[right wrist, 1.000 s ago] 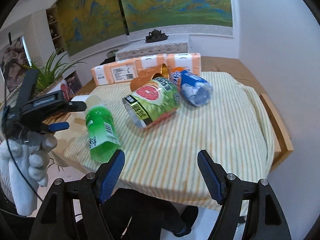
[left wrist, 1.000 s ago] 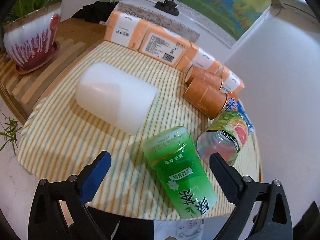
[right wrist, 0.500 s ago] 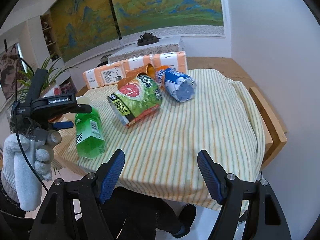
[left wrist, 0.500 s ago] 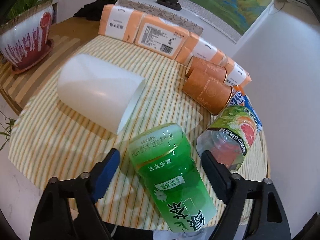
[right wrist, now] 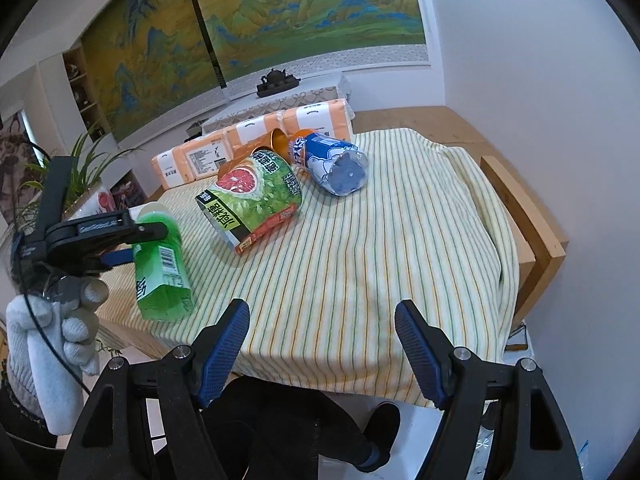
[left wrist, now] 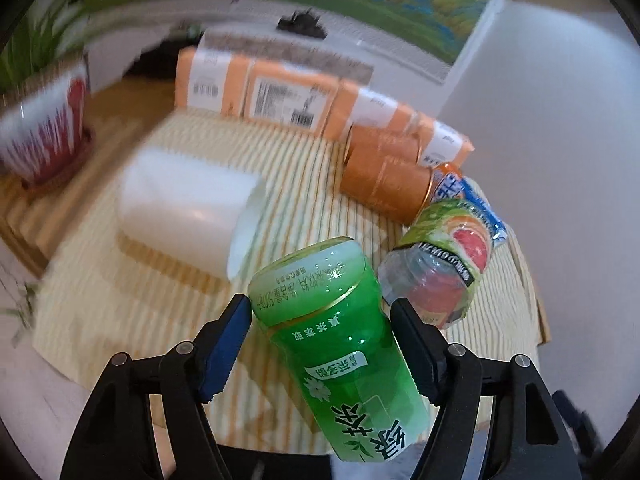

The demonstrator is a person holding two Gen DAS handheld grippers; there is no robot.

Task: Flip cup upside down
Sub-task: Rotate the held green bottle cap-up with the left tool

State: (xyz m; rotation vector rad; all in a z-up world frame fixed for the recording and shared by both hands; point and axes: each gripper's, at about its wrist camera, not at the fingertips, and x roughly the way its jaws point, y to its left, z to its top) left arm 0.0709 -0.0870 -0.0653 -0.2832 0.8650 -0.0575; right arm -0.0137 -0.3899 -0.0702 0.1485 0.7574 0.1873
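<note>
The left gripper (left wrist: 320,320) has its jaws either side of the green cup (left wrist: 340,364), which lies at the near edge of the striped tablecloth (right wrist: 380,248); whether the pads press it I cannot tell, since the cup hides the contact. That view is smeared: the white cup (left wrist: 188,208) and tissue packs (left wrist: 288,100) are blurred. The right gripper (right wrist: 322,344) hangs wide open, empty. The grapefruit-print cup (right wrist: 252,200) hides most of the orange paper cups (right wrist: 276,138).

My left claw (left wrist: 320,344) is nearly closed, both fingers at the green cup's (left wrist: 336,364) sides. My gloved left hand (right wrist: 52,332) grips its handle. My right claw (right wrist: 322,344) hangs wide open, holding nothing.
</note>
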